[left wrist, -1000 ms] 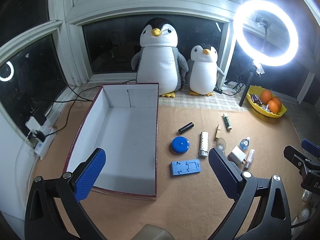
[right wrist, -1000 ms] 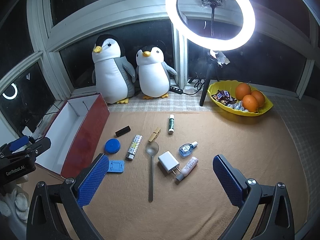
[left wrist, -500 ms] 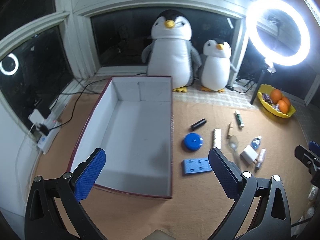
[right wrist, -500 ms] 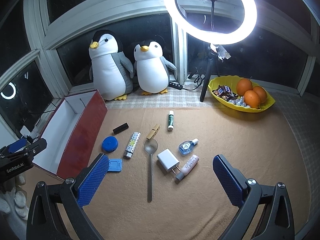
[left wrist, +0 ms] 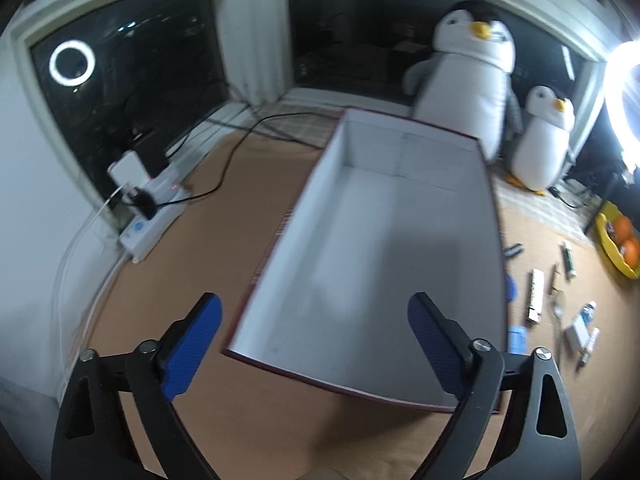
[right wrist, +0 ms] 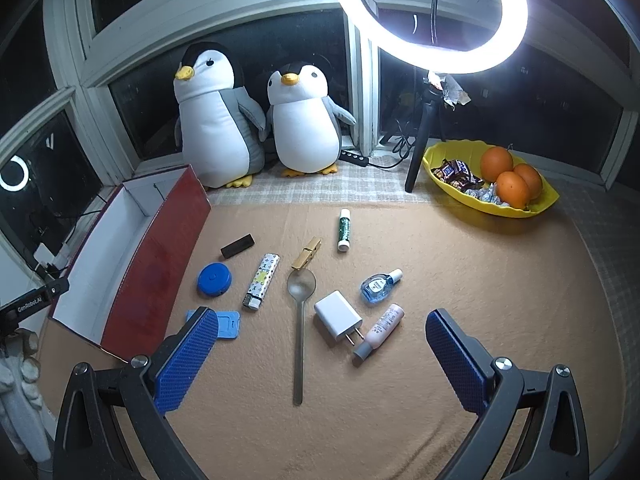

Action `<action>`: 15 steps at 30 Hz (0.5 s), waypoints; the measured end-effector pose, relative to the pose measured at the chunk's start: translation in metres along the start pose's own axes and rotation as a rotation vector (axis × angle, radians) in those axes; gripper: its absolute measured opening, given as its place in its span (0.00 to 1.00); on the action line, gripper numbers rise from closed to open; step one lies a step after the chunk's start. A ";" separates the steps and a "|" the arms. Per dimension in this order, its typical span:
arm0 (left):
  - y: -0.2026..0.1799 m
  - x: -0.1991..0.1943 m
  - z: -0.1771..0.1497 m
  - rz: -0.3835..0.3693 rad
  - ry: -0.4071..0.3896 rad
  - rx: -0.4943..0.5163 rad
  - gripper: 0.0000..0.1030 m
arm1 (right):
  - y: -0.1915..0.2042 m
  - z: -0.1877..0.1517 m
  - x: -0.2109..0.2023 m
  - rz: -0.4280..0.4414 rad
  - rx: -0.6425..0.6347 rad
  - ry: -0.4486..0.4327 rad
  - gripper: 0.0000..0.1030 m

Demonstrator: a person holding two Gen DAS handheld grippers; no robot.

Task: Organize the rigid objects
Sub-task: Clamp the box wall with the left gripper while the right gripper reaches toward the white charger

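Nothing is packed yet: the box sits bare inside at the left of the desk, and every small item still lies out on the mat beside it. My left gripper hangs over the near end of the box; its jaws have just been closing a little but stand wide, with only the box's near wall showing between them and nothing held. My right gripper hovers over the spread of items, jaws wide apart and holding nothing, with the spoon running down the middle of its view and the white charger and pink tube just beside it.

I judge this the opening step, choosing a first pick. The charger looks the easiest: blocky, clear of its neighbours. Next I'd lower the right gripper over it, line the pads across its flat sides, then close and carry it to the box.
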State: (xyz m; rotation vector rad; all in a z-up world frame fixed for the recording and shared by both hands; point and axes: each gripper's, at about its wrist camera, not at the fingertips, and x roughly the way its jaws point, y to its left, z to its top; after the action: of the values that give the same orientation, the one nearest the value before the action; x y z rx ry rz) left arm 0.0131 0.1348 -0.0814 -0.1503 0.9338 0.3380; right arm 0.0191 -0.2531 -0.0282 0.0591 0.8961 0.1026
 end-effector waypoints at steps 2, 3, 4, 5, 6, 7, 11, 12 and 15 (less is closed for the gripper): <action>0.011 0.010 0.001 0.015 0.020 -0.020 0.82 | -0.001 -0.001 0.003 -0.004 0.001 0.006 0.99; 0.017 0.017 0.002 0.023 0.032 -0.030 0.79 | -0.002 -0.001 0.005 -0.005 0.003 0.009 0.99; 0.020 0.021 0.002 0.029 0.038 -0.034 0.73 | -0.002 -0.001 0.006 -0.008 0.004 0.013 0.99; 0.024 0.026 0.002 0.040 0.045 -0.037 0.70 | -0.003 -0.002 0.008 -0.011 0.005 0.016 0.99; 0.028 0.030 0.003 0.045 0.051 -0.039 0.66 | -0.004 -0.002 0.010 -0.013 0.007 0.018 0.99; 0.031 0.033 0.003 0.049 0.054 -0.042 0.65 | -0.005 -0.002 0.011 -0.015 0.009 0.020 0.99; 0.036 0.045 0.001 0.055 0.078 -0.045 0.54 | -0.012 -0.005 0.016 -0.007 0.027 0.025 0.99; 0.037 0.048 0.000 0.055 0.082 -0.042 0.51 | -0.015 -0.006 0.017 -0.003 0.036 0.025 0.99; 0.036 0.054 -0.003 0.053 0.097 -0.033 0.43 | -0.027 -0.009 0.021 -0.001 0.065 0.028 0.99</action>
State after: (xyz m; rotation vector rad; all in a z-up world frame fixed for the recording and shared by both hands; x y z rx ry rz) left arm 0.0281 0.1792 -0.1264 -0.1731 1.0298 0.3980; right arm 0.0264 -0.2774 -0.0524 0.1175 0.9273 0.0732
